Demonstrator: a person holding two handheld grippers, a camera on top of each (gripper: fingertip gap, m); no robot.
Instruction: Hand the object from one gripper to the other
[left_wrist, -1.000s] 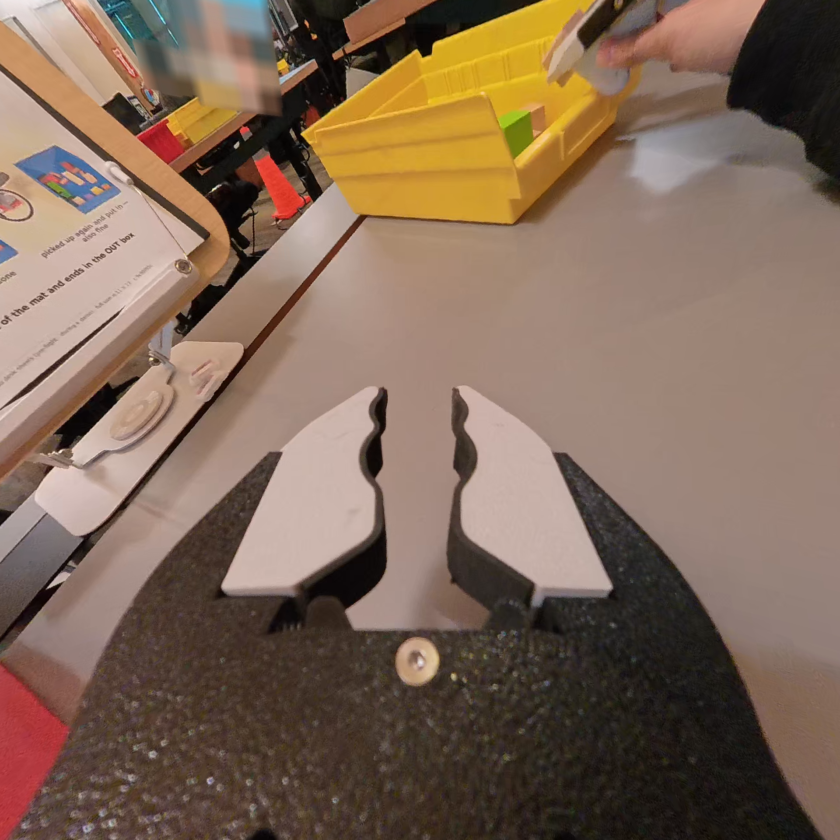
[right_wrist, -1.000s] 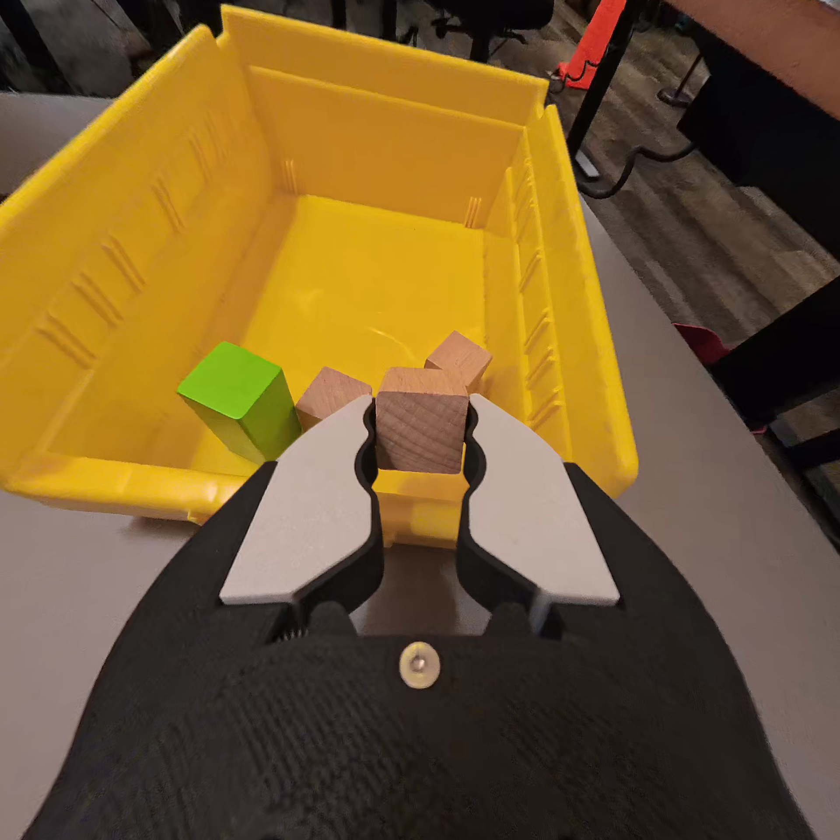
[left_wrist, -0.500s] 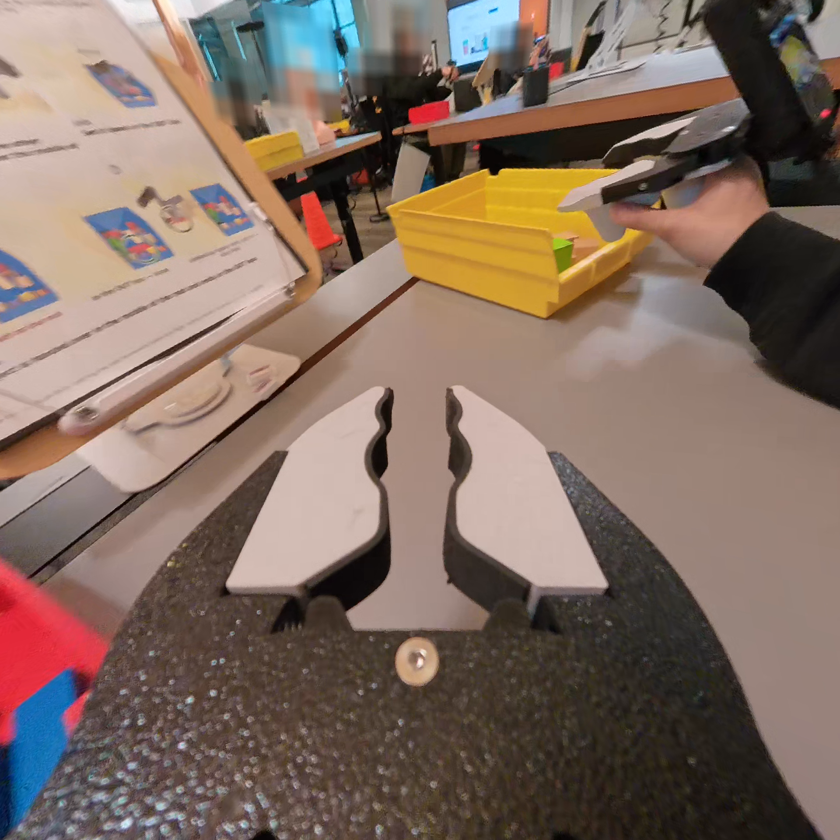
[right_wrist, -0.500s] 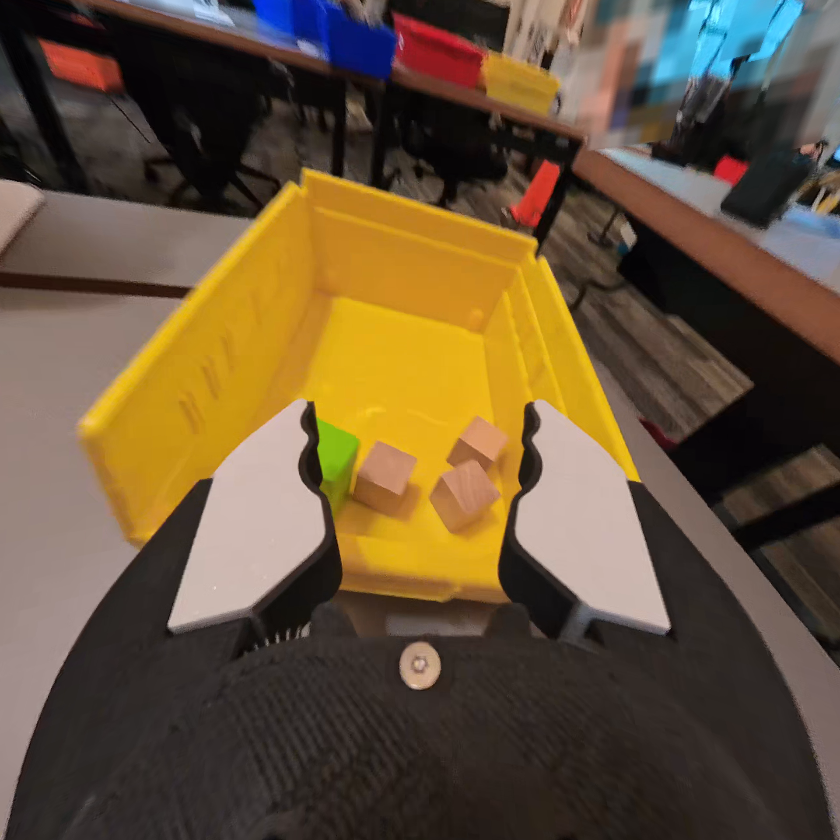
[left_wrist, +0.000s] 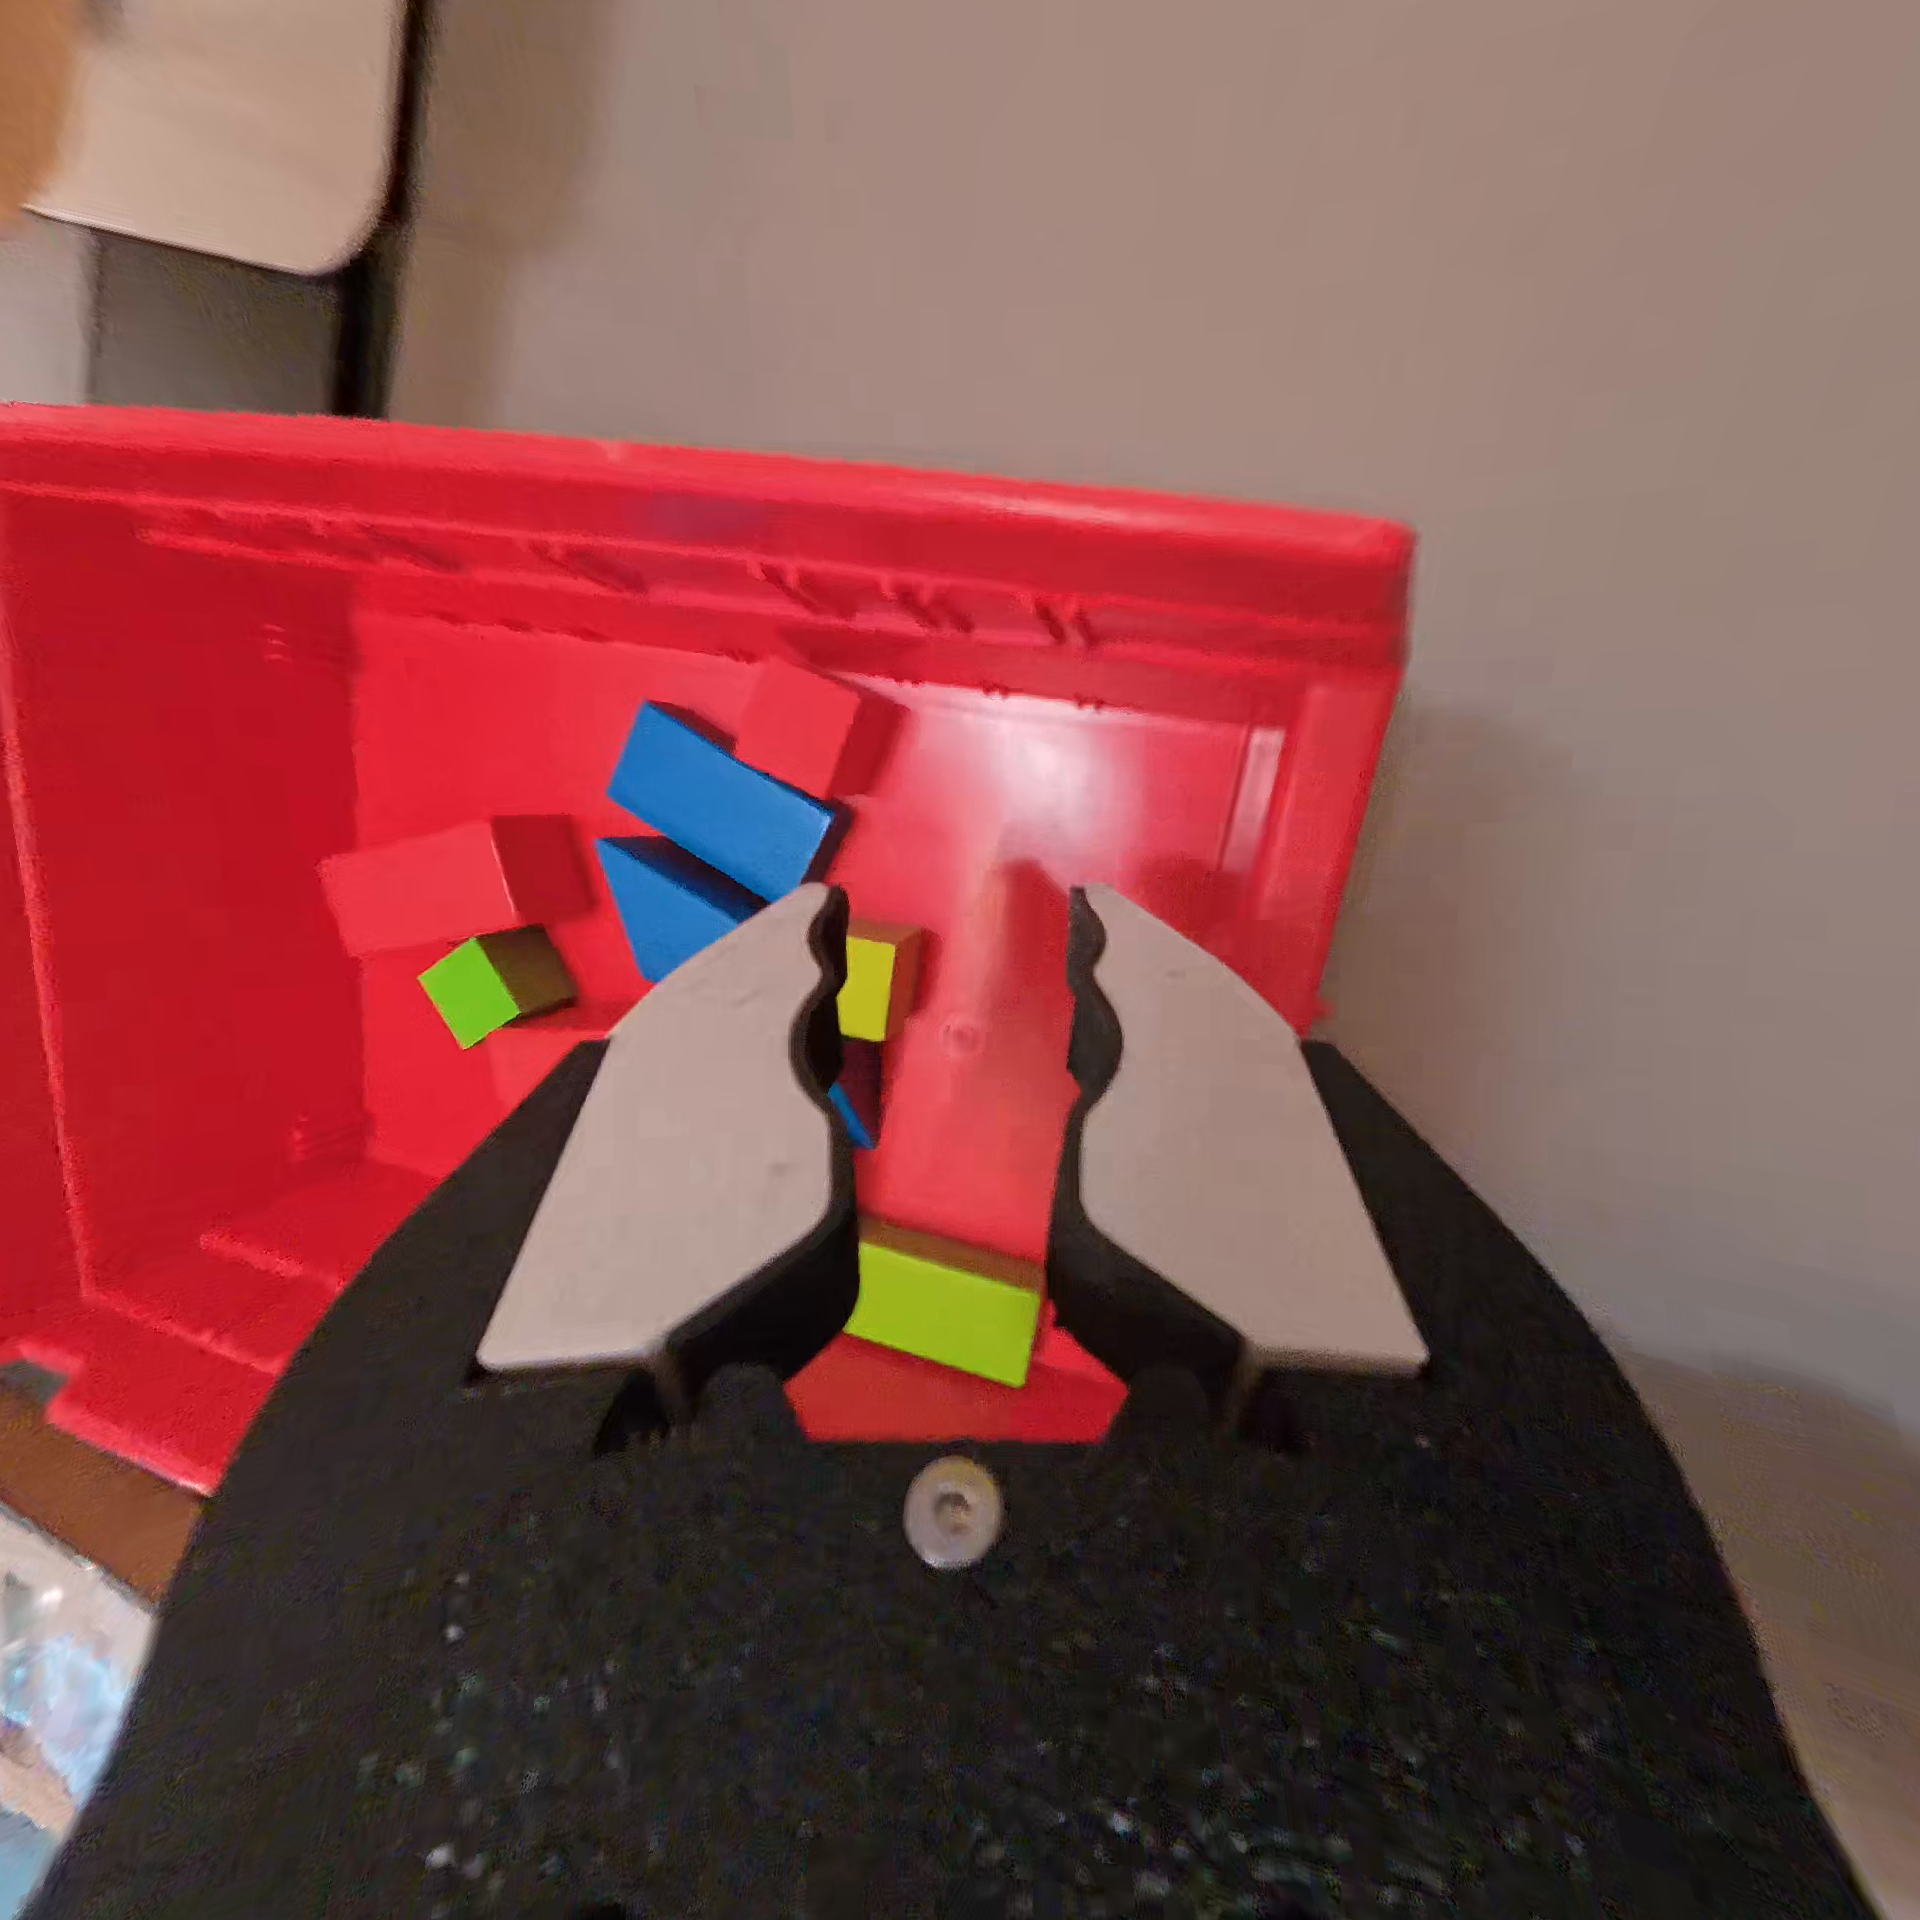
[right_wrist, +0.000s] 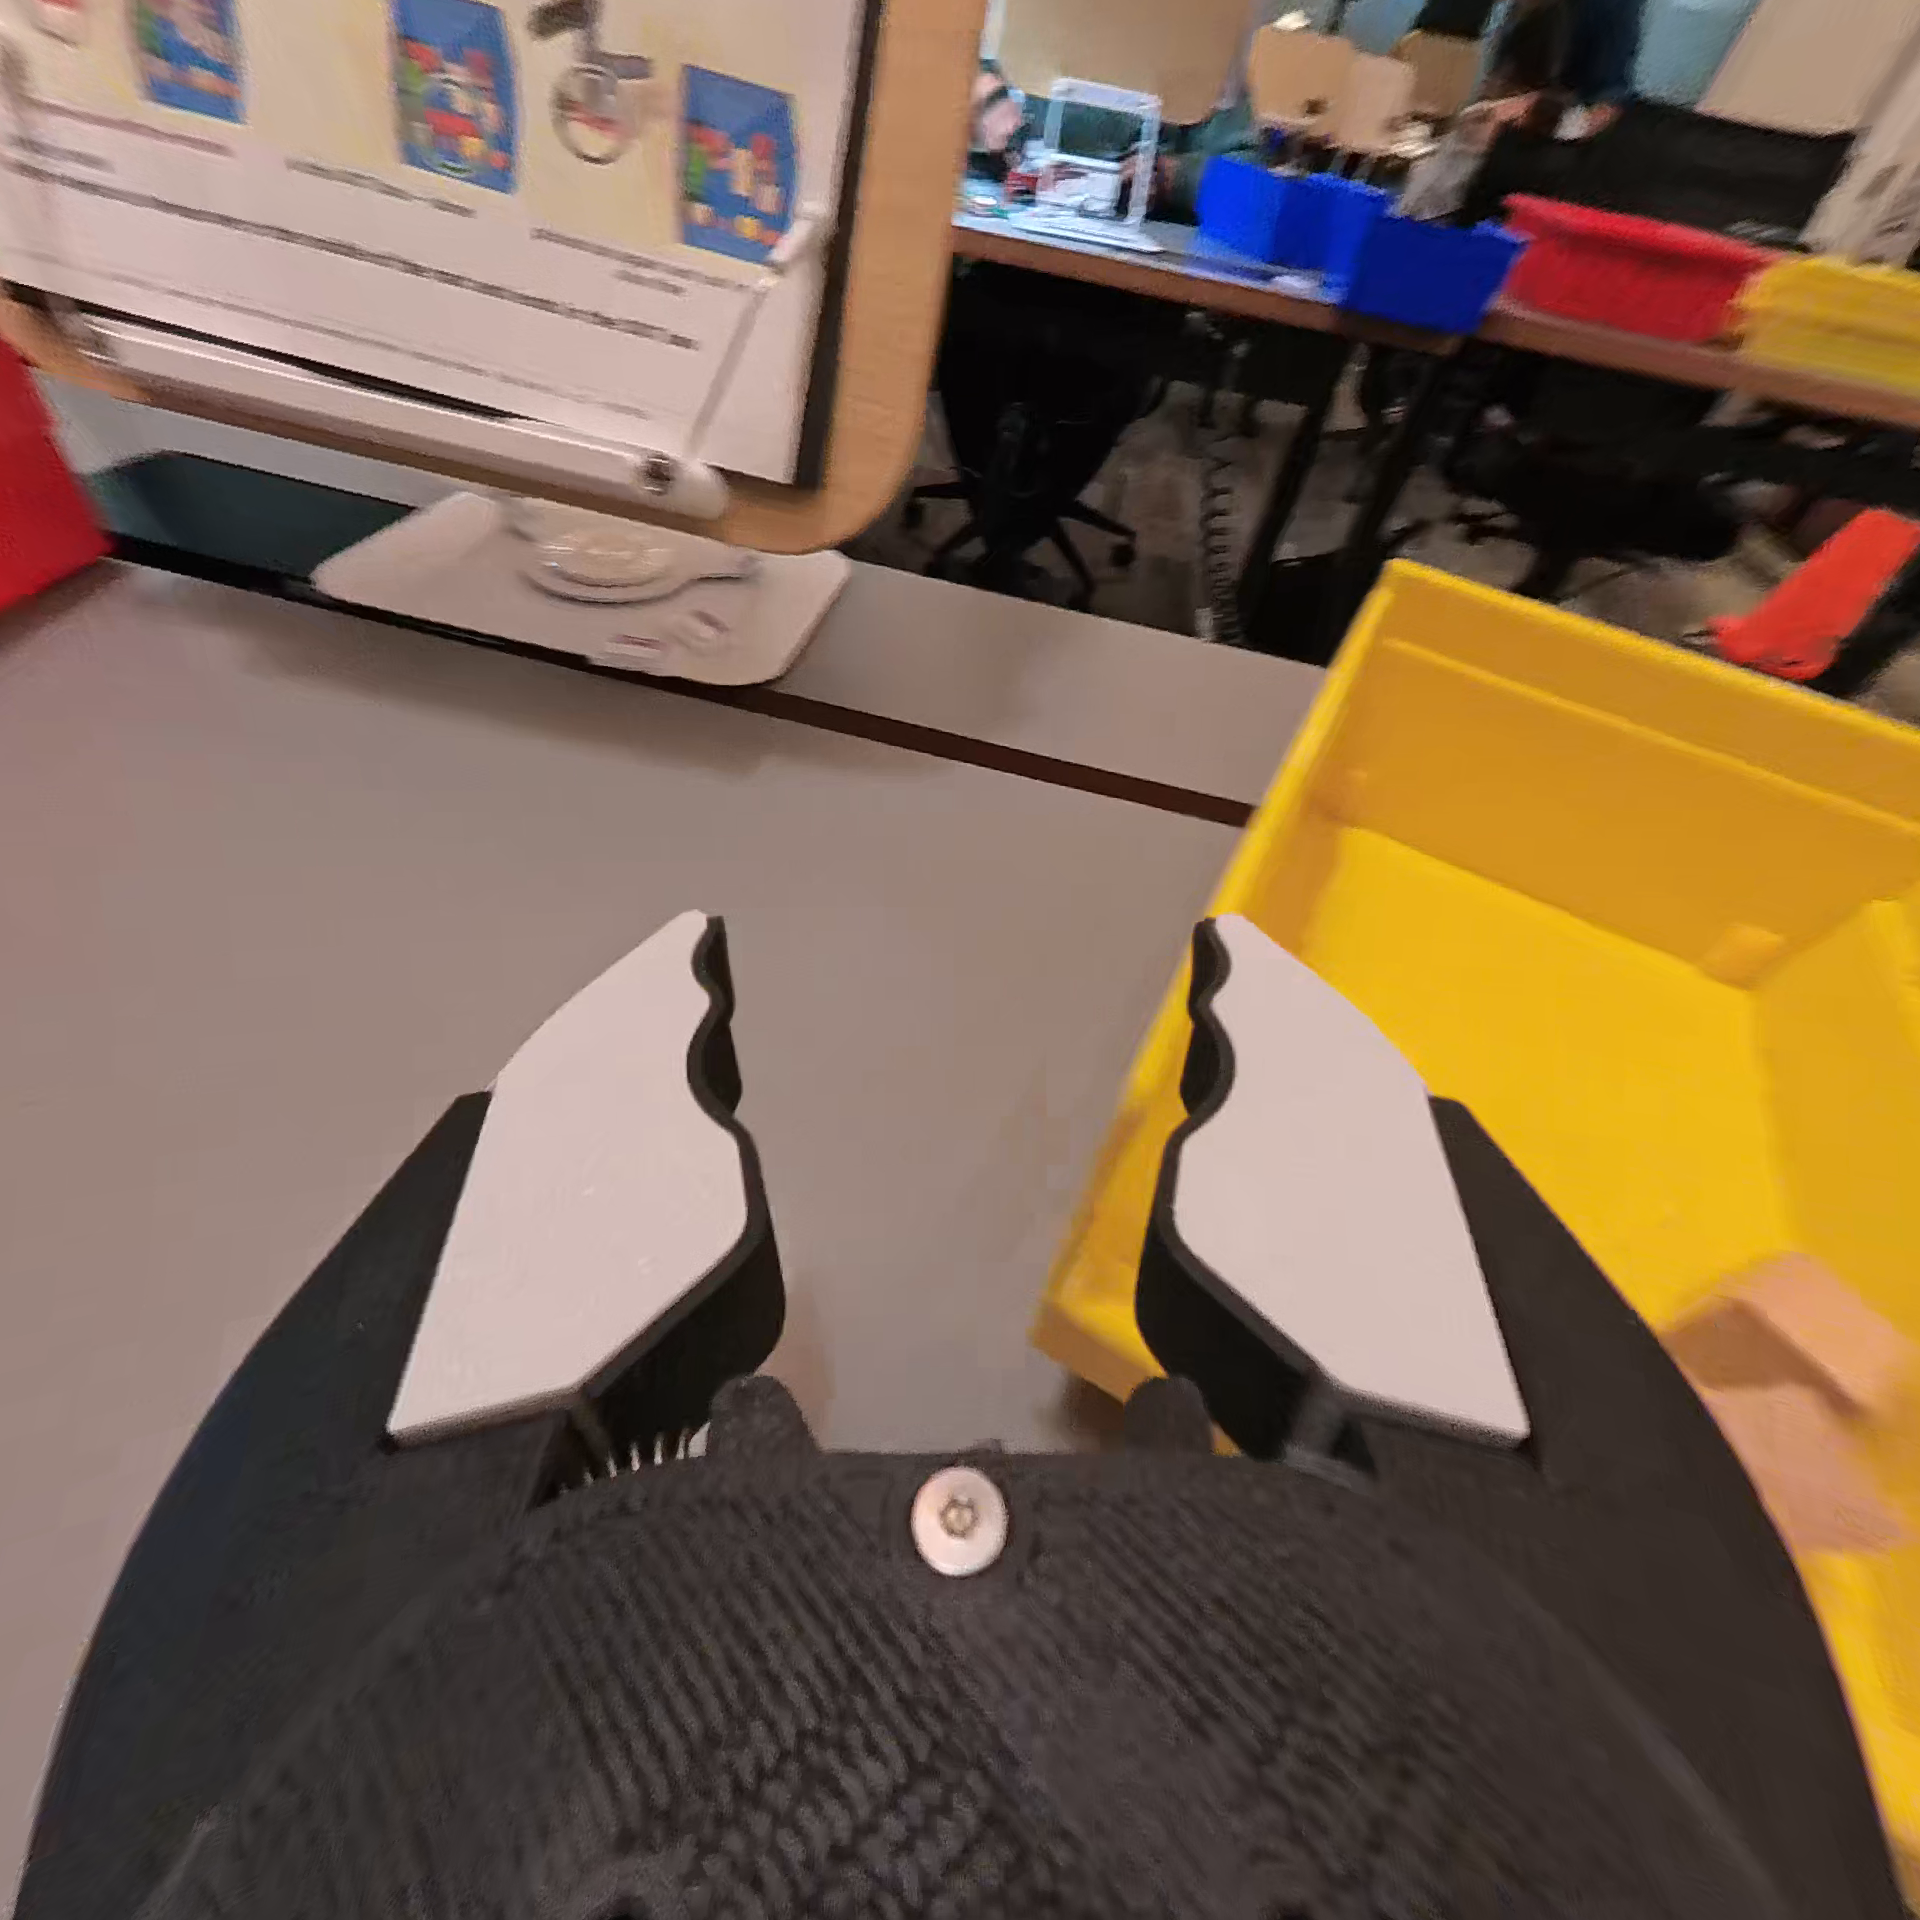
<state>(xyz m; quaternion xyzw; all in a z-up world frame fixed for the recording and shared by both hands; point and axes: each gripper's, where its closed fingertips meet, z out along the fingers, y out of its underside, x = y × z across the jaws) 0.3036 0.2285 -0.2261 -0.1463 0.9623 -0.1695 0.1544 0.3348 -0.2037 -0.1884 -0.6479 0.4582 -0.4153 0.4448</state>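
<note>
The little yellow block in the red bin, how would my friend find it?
Look into the red bin on the grey table. The yellow block lies right of the blue blocks. It is the only yellow one, smaller than the green blocks.

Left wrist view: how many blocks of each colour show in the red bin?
Blue blocks: 2
Red blocks: 2
Green blocks: 2
Yellow block: 1
Total: 7 in plain sight; the left gripper may hide more.
</note>
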